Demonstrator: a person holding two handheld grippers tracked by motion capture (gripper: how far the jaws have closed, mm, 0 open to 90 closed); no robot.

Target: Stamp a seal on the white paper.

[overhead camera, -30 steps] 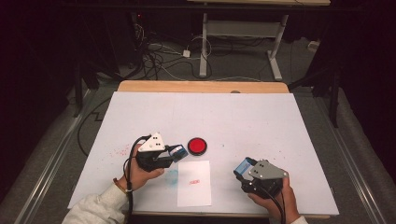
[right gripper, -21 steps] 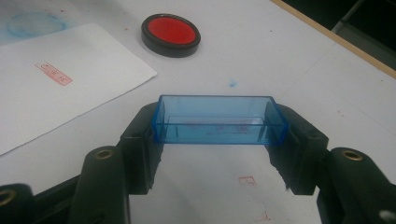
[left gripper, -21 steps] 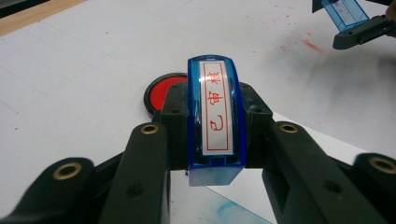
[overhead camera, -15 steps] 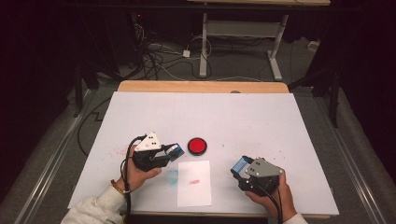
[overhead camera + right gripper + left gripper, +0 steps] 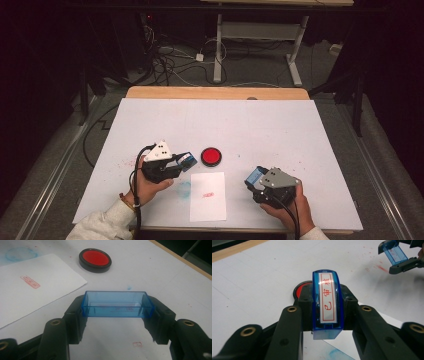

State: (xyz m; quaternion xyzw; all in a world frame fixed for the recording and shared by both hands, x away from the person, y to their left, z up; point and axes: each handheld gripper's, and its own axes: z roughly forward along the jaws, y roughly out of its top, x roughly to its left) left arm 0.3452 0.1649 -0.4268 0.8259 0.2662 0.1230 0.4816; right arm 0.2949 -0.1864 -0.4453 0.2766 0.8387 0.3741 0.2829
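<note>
The blue stamp (image 5: 327, 302) sits tight between the jaws of the left gripper (image 5: 176, 162), just left of the red ink pad (image 5: 211, 156). Its long side runs along the jaws and points at the pad. The right gripper (image 5: 256, 177) pinches the clear blue cap (image 5: 117, 304) by its two short ends, farther from the pad, on its right. The white paper (image 5: 208, 196) lies just below the pad with one red mark (image 5: 30, 281). To put the cap on, the stamp likely has to cross past the pad.

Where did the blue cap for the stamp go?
The blue cap is clamped in the right gripper, right of the stamped paper near the table's front edge.
</note>
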